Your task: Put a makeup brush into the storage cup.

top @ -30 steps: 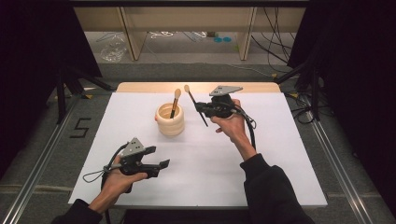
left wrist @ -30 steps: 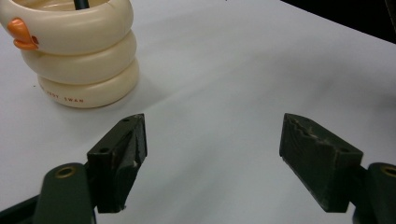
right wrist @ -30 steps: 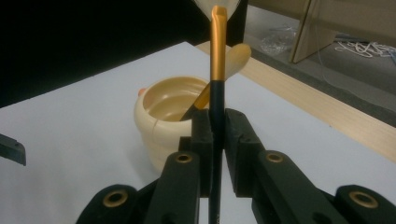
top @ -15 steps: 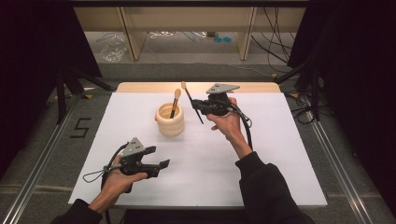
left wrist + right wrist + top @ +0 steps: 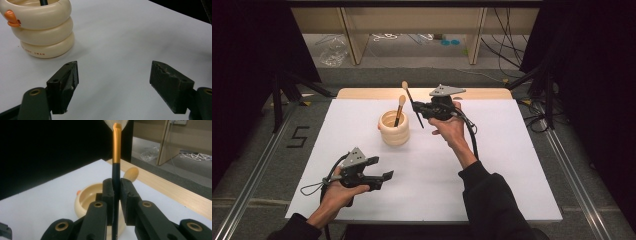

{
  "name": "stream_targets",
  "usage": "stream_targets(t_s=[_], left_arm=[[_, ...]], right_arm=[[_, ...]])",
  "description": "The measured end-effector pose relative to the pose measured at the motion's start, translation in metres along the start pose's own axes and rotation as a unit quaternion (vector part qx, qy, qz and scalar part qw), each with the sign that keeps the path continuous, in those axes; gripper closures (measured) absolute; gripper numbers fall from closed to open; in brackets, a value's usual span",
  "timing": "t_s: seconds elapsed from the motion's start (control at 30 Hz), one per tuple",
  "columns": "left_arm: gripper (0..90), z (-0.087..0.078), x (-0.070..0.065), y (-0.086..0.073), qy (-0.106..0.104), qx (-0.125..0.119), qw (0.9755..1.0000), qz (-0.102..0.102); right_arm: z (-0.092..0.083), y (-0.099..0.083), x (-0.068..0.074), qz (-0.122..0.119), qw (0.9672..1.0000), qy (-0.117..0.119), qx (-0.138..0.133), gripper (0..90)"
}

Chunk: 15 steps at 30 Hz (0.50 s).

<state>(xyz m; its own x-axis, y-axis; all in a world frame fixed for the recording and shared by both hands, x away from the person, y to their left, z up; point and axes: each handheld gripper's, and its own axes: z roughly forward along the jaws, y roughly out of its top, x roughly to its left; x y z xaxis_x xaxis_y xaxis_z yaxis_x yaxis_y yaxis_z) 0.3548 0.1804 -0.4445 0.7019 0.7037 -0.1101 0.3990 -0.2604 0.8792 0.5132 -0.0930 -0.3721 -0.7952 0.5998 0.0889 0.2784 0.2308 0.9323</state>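
One brush (image 5: 115,170) clamped, just beside holder (image 5: 394,129).

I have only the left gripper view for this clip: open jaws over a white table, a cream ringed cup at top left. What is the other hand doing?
Observer: The right tool is shut on a makeup brush, held up to the right of the holder in the high view.
Operator: Which way does that brush point?
Observer: Bristles up; the right gripper view shows its gold ferrule above the jaws and dark handle below.
Operator: Is anything already in the cup?
Observer: Yes, a second brush stands in it, its tan bristle head leaning up and right.
Operator: And where is my tool on the table?
Observer: The left tool is near the front edge, apart from the holder.
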Motion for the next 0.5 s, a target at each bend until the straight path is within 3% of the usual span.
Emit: stream_targets(t_s=[0.1, 0.17, 0.4, 0.43, 0.47, 0.5], left_arm=[[23.2, 0.0, 0.001, 0.0, 0.006, 0.0, 1.0, 0.005], [23.2, 0.0, -0.002, -0.001, -0.003, 0.003, 0.9999, -0.015], [23.2, 0.0, -0.002, -0.001, -0.008, 0.006, 0.9998, -0.019], [23.2, -0.003, 0.017, 0.007, 0.061, -0.006, 0.9906, 0.123], [23.2, -0.003, 0.02, 0.009, 0.039, 0.002, 0.9874, 0.154], [23.2, 0.0, -0.002, 0.0, -0.009, 0.004, 0.9998, -0.015]], right_arm=[[0.003, 0.0, -0.001, 0.013, 0.9999, 0.003, -0.009, 83.4], [0.005, -0.001, -0.002, 0.015, 0.9998, 0.007, -0.011, 83.4], [0.01, 0.0, -0.004, 0.021, 0.9995, 0.008, -0.022, 83.3], [0.012, 0.001, -0.003, 0.022, 0.9995, 0.008, -0.022, 83.4], [0.013, 0.002, -0.003, 0.023, 0.9994, 0.01, -0.024, 83.4], [0.014, 0.003, -0.002, 0.02, 0.9994, 0.011, -0.024, 83.4]])
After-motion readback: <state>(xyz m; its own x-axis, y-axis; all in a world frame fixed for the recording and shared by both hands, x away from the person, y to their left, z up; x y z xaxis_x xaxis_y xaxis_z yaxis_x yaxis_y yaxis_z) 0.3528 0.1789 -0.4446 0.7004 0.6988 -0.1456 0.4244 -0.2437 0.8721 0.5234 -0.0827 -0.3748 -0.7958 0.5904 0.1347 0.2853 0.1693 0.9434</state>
